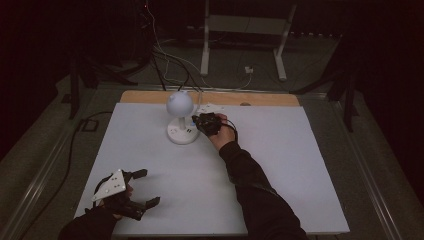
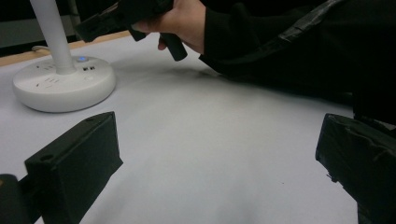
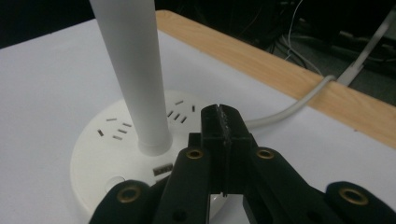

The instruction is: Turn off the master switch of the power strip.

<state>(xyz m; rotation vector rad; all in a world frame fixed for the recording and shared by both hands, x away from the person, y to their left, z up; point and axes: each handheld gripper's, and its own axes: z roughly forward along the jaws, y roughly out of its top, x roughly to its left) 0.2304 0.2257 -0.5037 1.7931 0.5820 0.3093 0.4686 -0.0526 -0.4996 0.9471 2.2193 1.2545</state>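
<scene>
A white desk lamp with a round head stands on a round base at the back middle of the white table. The base has socket slots and a small button on top, and the white stem rises from it. My right gripper is shut with nothing between its jaws, its tips just above the base's right side. My left gripper rests open at the table's front left corner, its jaws wide apart over bare table. The base shows a small blue light.
A white cable runs from the lamp base over the wooden back edge of the table. A white table frame and cables lie on the dark floor behind. The white tabletop is bare to the right.
</scene>
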